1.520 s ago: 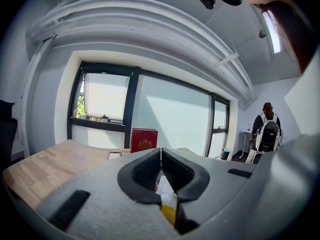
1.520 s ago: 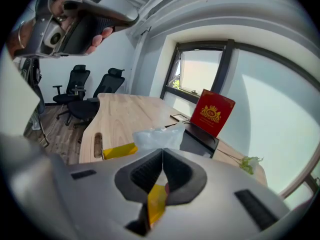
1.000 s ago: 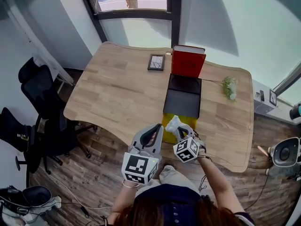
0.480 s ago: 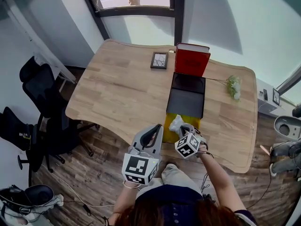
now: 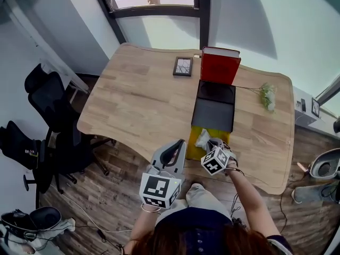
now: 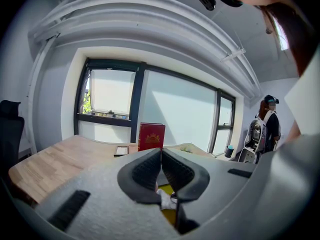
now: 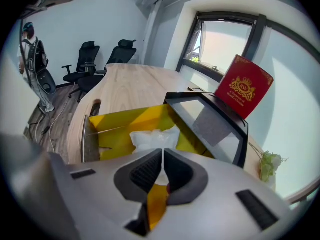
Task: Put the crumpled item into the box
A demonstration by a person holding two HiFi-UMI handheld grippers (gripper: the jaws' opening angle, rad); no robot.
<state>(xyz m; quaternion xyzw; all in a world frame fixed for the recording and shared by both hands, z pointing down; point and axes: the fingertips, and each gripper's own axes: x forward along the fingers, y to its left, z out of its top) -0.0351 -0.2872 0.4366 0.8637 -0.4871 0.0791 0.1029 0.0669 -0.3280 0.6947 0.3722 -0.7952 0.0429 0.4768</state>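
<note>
From your head view, your right gripper (image 5: 211,145) is at the near end of the box (image 5: 213,113) on the wooden table (image 5: 138,105). The white crumpled item (image 5: 202,138) sits at its tips, over the yellow compartment (image 5: 193,149). Your left gripper (image 5: 173,152) hangs just beside the right one, off the table's near edge. The red lid (image 5: 220,66) stands upright at the box's far end, with a picture frame (image 5: 183,66) beside it and flowers (image 5: 267,95) off to the right. In your left gripper view, the jaws are pressed together with nothing between them. In your right gripper view, the jaws are pinched on the crumpled item (image 7: 152,137), which sticks out past the tips above the yellow compartment (image 7: 117,126).
</note>
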